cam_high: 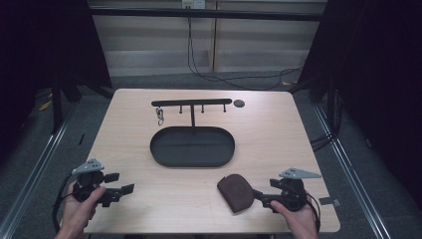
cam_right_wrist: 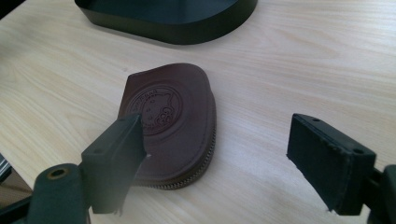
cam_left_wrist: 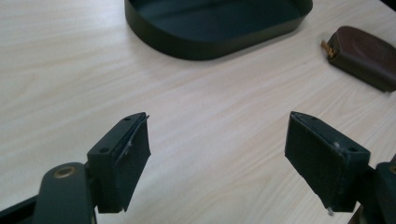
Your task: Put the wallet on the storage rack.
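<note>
The small brown leather zip pouch (cam_high: 236, 192) lies flat on the pale wooden table (cam_high: 278, 134), near the front edge on the person's right, just in front of the dark oval metal tray (cam_high: 193, 146) but apart from it. The right gripper (cam_high: 260, 196) sits low beside the pouch with its jaws spread wide and nothing pinched; in the right gripper view the pouch (cam_right_wrist: 170, 121) lies partly between the jaws, one pad over its near edge. The left gripper (cam_high: 122, 183) rests over bare wood at the front left, jaws also wide apart and empty. The step in hand looks like taking up the pouch: it lies flat, so the right gripper would do best to slide a lower jaw under the rounded zip edge and close across the thin side, not press on the embossed face. Room is good to the left and forward up to the tray wall; the table's front edge is close behind the pouch, so any push should go inward. The black hook stand (cam_high: 192, 103) behind the tray is well clear
</note>
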Demonstrator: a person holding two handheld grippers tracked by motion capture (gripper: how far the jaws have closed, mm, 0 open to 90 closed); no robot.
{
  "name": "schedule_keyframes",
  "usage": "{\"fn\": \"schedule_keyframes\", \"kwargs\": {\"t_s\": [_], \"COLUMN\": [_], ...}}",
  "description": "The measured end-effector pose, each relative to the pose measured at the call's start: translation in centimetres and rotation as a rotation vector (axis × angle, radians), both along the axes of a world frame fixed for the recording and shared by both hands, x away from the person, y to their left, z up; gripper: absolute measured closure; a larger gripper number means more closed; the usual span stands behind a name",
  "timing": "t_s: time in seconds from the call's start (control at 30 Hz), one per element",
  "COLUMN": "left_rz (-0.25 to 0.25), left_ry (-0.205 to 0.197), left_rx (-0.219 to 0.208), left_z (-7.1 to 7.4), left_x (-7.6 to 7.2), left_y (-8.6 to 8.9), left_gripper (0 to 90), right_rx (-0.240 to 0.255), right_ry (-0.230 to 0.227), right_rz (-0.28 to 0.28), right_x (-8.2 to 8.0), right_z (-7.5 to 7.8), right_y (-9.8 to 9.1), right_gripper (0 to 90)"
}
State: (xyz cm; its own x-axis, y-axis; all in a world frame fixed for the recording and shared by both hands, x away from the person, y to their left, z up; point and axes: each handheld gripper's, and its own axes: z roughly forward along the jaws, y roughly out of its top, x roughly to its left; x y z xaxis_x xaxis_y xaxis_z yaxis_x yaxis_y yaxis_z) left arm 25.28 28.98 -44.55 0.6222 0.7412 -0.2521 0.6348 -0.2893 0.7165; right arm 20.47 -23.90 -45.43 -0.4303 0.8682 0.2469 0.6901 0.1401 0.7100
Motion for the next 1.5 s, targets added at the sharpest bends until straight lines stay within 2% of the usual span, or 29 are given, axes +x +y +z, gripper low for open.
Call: {"fn": "schedule_keyframes", "kwargs": {"t_s": [0.13, 0.17, 0.23, 0.3, 0.33, 0.37, 0.4, 0.5, 0.53, 0.73, 0.8, 0.9, 0.93, 0.97, 1.03, 1.07, 1.27, 1.37, 1.47, 1.5], "left_rz": [0.028, 0.013, -0.011, -0.02, -0.02, -0.019, -0.03, -0.04, -0.04, -0.069, -0.083, -0.075, -0.075, -0.077, -0.078, -0.082, -0.092, -0.092, -0.088, -0.09], "left_ry": [-0.017, -0.024, -0.031, -0.036, -0.036, -0.031, -0.019, -0.02, -0.02, -0.014, -0.004, -0.015, -0.015, -0.011, -0.01, -0.008, -0.005, -0.007, -0.008, -0.001], "left_rx": [-0.017, -0.021, -0.015, -0.023, -0.023, -0.021, -0.02, -0.032, -0.032, -0.032, -0.027, -0.028, -0.028, -0.027, -0.024, -0.022, -0.019, -0.016, -0.014, -0.025], "left_z": [-0.9, -1.3, -1.2, -1.3, -1.3, -1.5, -1.7, -1.8, -1.8, -1.9, -2.0, -1.9, -1.9, -1.9, -2.0, -2.0, -1.9, -2.0, -2.0, -2.0], "left_x": [-1.2, -1.8, -2.0, -2.1, -2.1, -2.3, -2.2, -2.1, -2.1, -2.1, -2.1, -2.2, -2.2, -2.1, -2.1, -2.1, -2.1, -2.1, -2.1, -2.0], "left_y": [-0.3, -0.6, -0.7, -0.8, -0.8, -0.9, -0.9, -0.9, -0.9, -1.2, -1.3, -1.3, -1.3, -1.3, -1.3, -1.3, -1.5, -1.4, -1.4, -1.4], "left_gripper": [21.7, 21.8, 21.8, 21.7, 21.7, 21.7, 21.6, 21.0, 20.6, 20.4, 20.4, 20.4, 20.4, 20.4, 20.4, 20.4, 20.4, 20.4, 20.4, 20.4], "right_rx": [-0.01, -0.042, -0.06, -0.042, -0.042, -0.031, -0.033, -0.032, -0.032, -0.094, -0.099, -0.136, -0.136, -0.157, -0.161, -0.178, -0.225, -0.235, -0.246, -0.249], "right_ry": [0.016, 0.045, 0.061, 0.092, 0.092, 0.116, 0.126, 0.178, 0.178, 0.251, 0.308, 0.359, 0.359, 0.373, 0.416, 0.428, 0.483, 0.517, 0.528, 0.537], "right_rz": [0.016, 0.03, 0.049, 0.065, 0.065, 0.085, 0.093, 0.111, 0.111, 0.153, 0.15, 0.171, 0.171, 0.181, 0.201, 0.211, 0.238, 0.23, 0.243, 0.241], "right_x": [0.6, 1.0, 1.5, 1.9, 1.9, 2.3, 2.5, 3.0, 3.0, 4.5, 4.9, 5.4, 5.4, 5.8, 6.3, 6.5, 7.5, 8.0, 8.4, 8.5], "right_z": [0.6, 1.0, 1.2, 1.2, 1.2, 1.0, 0.9, 0.7, 0.7, 0.7, 0.8, 0.8, 0.8, 0.8, 0.8, 0.7, 0.6, 0.1, -0.3, -0.4], "right_y": [0.5, 1.0, 1.4, 1.8, 1.8, 2.0, 2.2, 2.5, 2.5, 3.8, 4.2, 4.8, 4.8, 5.0, 5.3, 5.5, 6.4, 6.5, 6.6, 6.7], "right_gripper": [17.6, 18.2, 18.0, 19.5, 19.5, 20.2, 20.4, 20.5, 20.5, 23.1, 25.8, 21.0, 21.0, 20.5, 20.1, 20.0, 20.2, 20.6, 20.4, 20.5]}}
